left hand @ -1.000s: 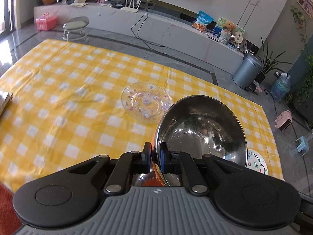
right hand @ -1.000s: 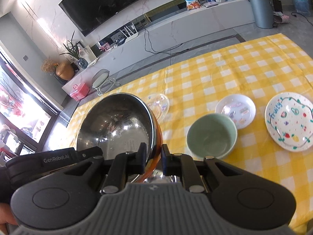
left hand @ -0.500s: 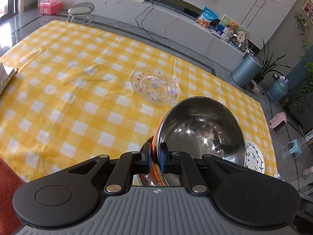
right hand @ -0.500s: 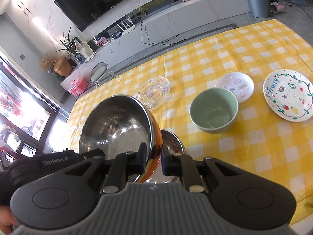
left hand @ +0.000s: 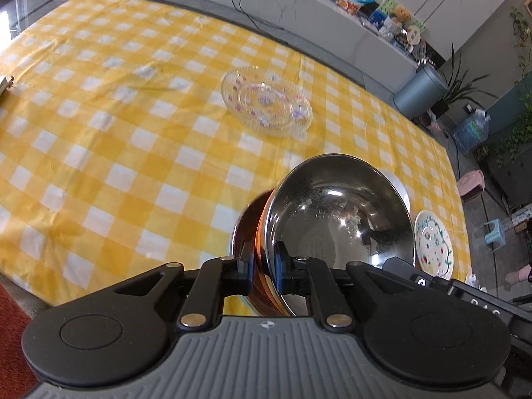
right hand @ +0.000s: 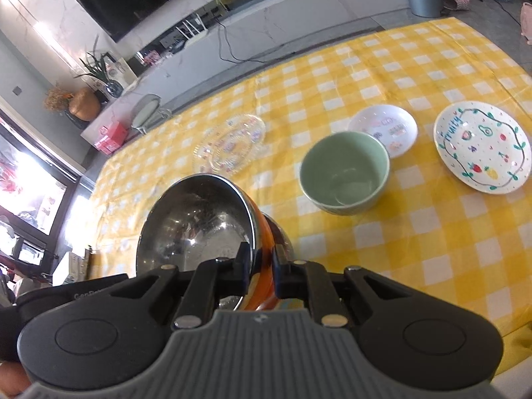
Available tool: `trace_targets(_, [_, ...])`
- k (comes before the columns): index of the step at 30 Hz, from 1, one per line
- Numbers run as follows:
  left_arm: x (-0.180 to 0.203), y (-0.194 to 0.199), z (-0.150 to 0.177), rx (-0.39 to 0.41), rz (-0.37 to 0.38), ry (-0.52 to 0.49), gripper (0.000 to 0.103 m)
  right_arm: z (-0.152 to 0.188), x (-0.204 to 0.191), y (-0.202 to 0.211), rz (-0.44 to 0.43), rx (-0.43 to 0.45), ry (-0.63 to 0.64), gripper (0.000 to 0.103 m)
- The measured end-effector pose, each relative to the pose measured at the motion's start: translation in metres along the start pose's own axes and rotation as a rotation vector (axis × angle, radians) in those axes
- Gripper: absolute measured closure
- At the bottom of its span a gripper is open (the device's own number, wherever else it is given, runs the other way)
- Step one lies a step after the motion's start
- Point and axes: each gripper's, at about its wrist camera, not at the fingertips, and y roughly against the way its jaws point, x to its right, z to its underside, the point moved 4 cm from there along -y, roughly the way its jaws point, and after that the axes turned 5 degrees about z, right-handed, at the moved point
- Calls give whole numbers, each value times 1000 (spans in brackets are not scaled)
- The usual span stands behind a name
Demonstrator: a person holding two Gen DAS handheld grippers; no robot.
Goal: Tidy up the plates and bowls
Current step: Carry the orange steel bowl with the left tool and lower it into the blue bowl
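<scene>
On the checked table [left hand: 133, 166], everything hangs on how the steel bowl [left hand: 339, 219] sits over the lower bowl [right hand: 282, 236]. It hangs right above the lower bowl and hides most of it, so only slivers of the lower rim show on either side. Whether the two touch yet cannot be told, because the underside is hidden. A round bowl has no long axis, so what matters is keeping its rim level and centred on the lower bowl for a straight drop. The green bowl [right hand: 344, 173] is to the right of the lower bowl and clear of it. The left gripper [left hand: 265, 259] and the right gripper [right hand: 261, 261] each pinch the steel bowl's rim from opposite sides. Both are equally near, so neither hand should lead.
</scene>
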Motion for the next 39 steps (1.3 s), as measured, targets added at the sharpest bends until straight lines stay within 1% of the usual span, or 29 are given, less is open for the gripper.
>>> trace_targets(5, [-2,-7,3,-22,-19,1,90,4,4,-9,20,-22,0,94])
trace_targets(11, [0,-7,1,-18,-38,-21,89,4,4,-13,31,-26,8,97])
trace_targets(15, [1,-7,-1,-15,-42,-21,89,4,5,-16,31,-33,4,97])
trace_targets(18, [1,-6,-3,-9,-47,-19,87,5,4,-18,32,-38,5,97])
trace_targets(20, [1,-5,-3,-6,-58,-17,84,6,3,-19,29,-42,5,95])
trace_targets(23, [-1,-5,-4,-3,-51,-6,84,7,3,-20,24,-42,5,94])
trace_targets(25, [-1,-4,-4,1,-50,-5,84,7,4,-19,24,-33,7,94])
trace_targets(27, [-1,-2,-5,10,-50,-3,84,6,5,-17,19,-29,-1,90])
trace_targets(29, [0,1,-6,22,-47,3,82,4,6,-15,17,-18,-3,90])
trace_targets(33, [1,7,-9,66,-30,0,81,3,6,-10,20,5,-1,89])
trace_targets(34, [2,8,-10,74,-27,-5,81,3,5,-9,20,8,1,90])
trace_targets(36, [4,9,-11,84,-33,-14,84,2,5,-8,20,21,3,96])
trace_targets(37, [4,9,-11,85,-43,-26,88,2,5,-8,20,24,6,98])
trace_targets(39, [6,7,-11,87,-59,-46,91,4,4,-9,19,22,12,103])
